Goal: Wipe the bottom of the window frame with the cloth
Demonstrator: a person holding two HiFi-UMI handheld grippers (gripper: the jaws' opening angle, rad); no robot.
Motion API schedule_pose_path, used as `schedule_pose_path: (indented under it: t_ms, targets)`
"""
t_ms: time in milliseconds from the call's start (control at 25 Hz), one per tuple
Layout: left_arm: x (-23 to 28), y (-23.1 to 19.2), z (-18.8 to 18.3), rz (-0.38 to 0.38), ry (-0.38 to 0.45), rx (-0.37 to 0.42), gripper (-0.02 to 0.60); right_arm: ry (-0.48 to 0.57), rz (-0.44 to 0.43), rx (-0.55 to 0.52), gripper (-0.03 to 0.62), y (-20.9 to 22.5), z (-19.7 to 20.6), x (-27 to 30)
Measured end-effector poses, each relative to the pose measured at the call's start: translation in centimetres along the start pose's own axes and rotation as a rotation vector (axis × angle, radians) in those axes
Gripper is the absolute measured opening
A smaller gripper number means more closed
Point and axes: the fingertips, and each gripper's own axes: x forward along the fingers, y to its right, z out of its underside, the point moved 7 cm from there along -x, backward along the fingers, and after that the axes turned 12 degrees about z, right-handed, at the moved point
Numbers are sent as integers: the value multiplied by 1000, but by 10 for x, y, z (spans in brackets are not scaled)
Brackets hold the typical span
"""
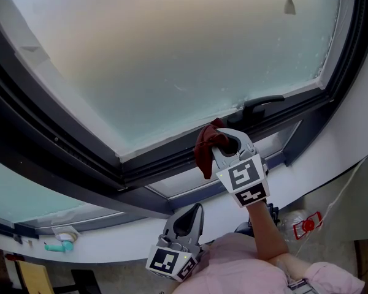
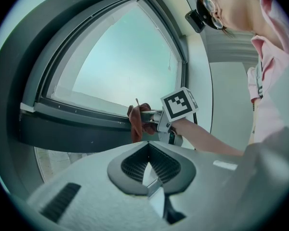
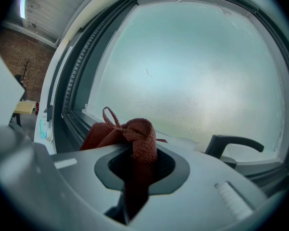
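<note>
Cloth (image 1: 207,147) pinched in right hand-held gripper (image 1: 228,144), at window frame (image 1: 172,164).

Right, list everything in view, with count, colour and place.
window frame: one, dark grey, across the head view
frosted pane: one, pale, inside the frame
window handle: one, black, on the frame's lower edge, right of the cloth
cloth: one, dark red, at the frame's lower edge
cord pull: one, grey, hanging top right
teal item: one, on the white sill, lower left; unclear what
right gripper: grey, jaws shut on the cloth
left gripper: grey, jaws together, empty, held low
sleeve: pink, bottom edge
</note>
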Motion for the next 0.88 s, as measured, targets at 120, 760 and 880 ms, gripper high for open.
schedule_pose_path:
  t_ms: [120, 760, 880]
  targets:
    - [0, 0, -1, -1, 0, 1, -3, 1, 0, 1, 58, 0, 0, 0]
    - [1, -1, 0, 3, -1, -6, -2, 1, 14, 5, 58, 6, 2, 0]
    - [1, 0, 0, 6, -2, -5, -3, -2, 25, 10, 58, 10, 3, -1]
